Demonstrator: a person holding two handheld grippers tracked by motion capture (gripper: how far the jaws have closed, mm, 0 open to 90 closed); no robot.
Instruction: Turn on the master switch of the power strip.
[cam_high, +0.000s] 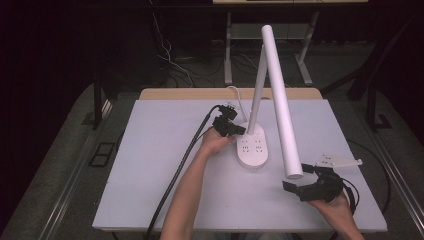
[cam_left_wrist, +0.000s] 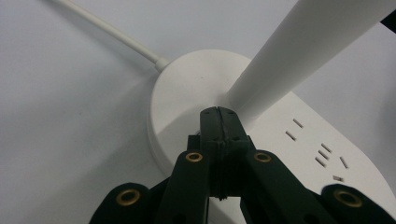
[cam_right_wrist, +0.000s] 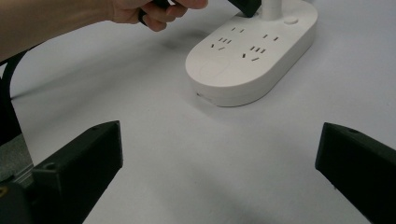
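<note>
Closed left gripper pressing at the foot of a desk lamp

Nearest, the right gripper (cam_high: 304, 181) hangs with jaws wide apart just under the tip of the lamp head (cam_high: 280, 95), holding nothing. Farther in, the lamp base (cam_high: 253, 145) sits mid-table with its sockets facing up. The left gripper (cam_left_wrist: 218, 112), jaws together on nothing, touches the base beside the stem (cam_left_wrist: 299, 56). Likely poking a switch; whether the lamp is lit is hard to tell.
</note>
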